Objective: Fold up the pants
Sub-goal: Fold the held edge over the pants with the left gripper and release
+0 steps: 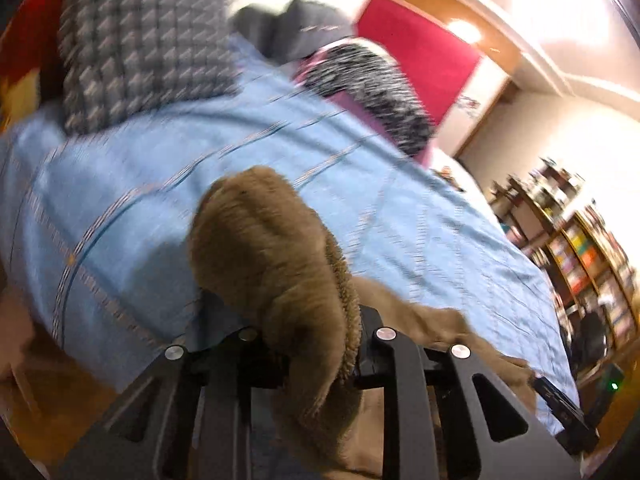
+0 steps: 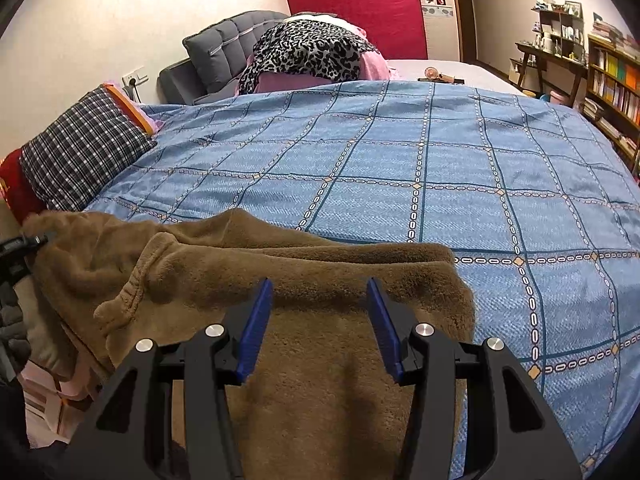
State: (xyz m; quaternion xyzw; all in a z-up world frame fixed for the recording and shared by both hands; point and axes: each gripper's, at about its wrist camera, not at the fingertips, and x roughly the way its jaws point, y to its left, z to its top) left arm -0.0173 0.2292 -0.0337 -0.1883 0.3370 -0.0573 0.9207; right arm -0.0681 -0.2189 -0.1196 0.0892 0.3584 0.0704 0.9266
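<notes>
Gripping a bunched fold of the brown pants [image 1: 276, 264], the left gripper [image 1: 316, 340] has its jaws clenched on the fabric. The right gripper [image 2: 320, 316] hovers with jaws released above the pants, which lie at the near edge of the blue bed [image 2: 440, 168].

Left wrist view motion-blurred, ceiling lamp [image 1: 464, 31] glaring; right wrist view sharp, evenly lit, fisheye-bent edges.

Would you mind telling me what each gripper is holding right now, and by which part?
The left gripper is shut on the brown fleece pants, on a bunched edge. The right gripper is open above the pants, holding nothing.
</notes>
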